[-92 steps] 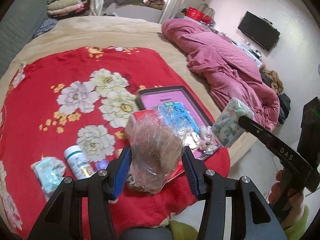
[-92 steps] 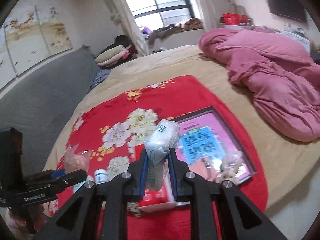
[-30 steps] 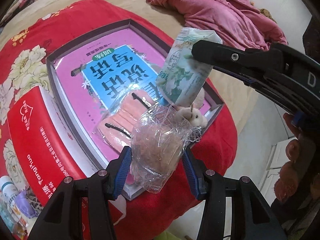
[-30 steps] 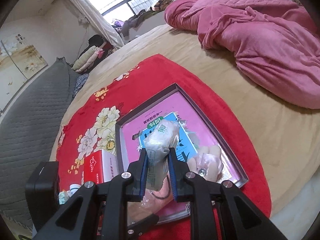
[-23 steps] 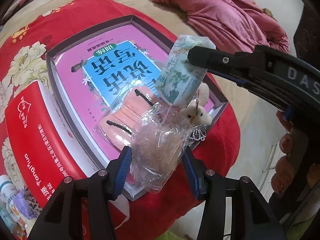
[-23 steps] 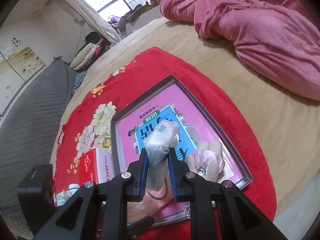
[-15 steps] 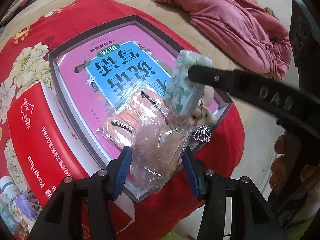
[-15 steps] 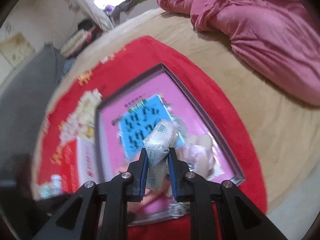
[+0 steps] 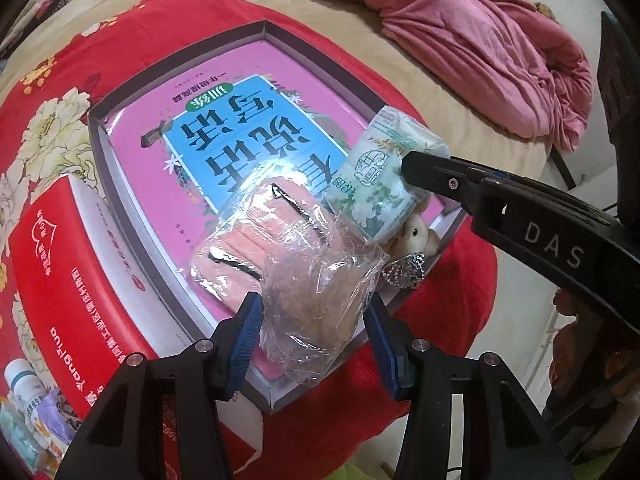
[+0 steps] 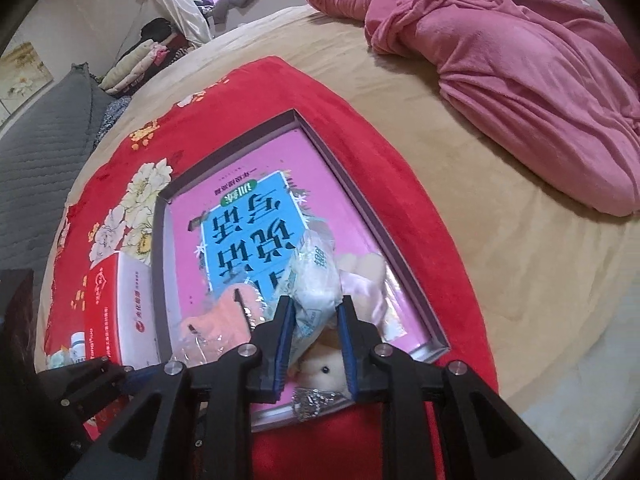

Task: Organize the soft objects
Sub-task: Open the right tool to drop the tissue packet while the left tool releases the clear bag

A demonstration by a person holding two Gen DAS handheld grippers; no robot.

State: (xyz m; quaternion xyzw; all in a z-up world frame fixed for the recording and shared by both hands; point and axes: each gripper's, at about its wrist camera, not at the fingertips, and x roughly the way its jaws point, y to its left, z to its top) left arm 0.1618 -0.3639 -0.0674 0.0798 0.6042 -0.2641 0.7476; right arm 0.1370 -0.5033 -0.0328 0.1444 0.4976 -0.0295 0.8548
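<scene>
My left gripper (image 9: 311, 320) is shut on a clear plastic bag of brownish fluff (image 9: 316, 280), held over the near edge of a shallow grey box (image 9: 96, 128) with a pink printed bottom. My right gripper (image 10: 316, 308) holds a green-and-white tissue pack (image 10: 316, 276) low over the box's near right corner. Its jaws are opening, and the pack is still pinched between the pads. In the left wrist view the tissue pack (image 9: 376, 184) leans over a small white plush toy (image 9: 416, 234). A wrapped pink soft item (image 9: 240, 240) lies in the box.
A red carton (image 9: 60, 248) lies against the box's left side, with a white bottle (image 9: 20, 376) and small packets nearer me. A silver chain (image 9: 404, 270) hangs over the box rim. All rests on a red floral blanket (image 10: 360, 128) on a bed, with a pink quilt (image 10: 520, 60) behind.
The right gripper has come down and tilted, bringing the tissue pack lower over the box's near right corner and the plush toy. The left gripper and its bag have hardly moved.
</scene>
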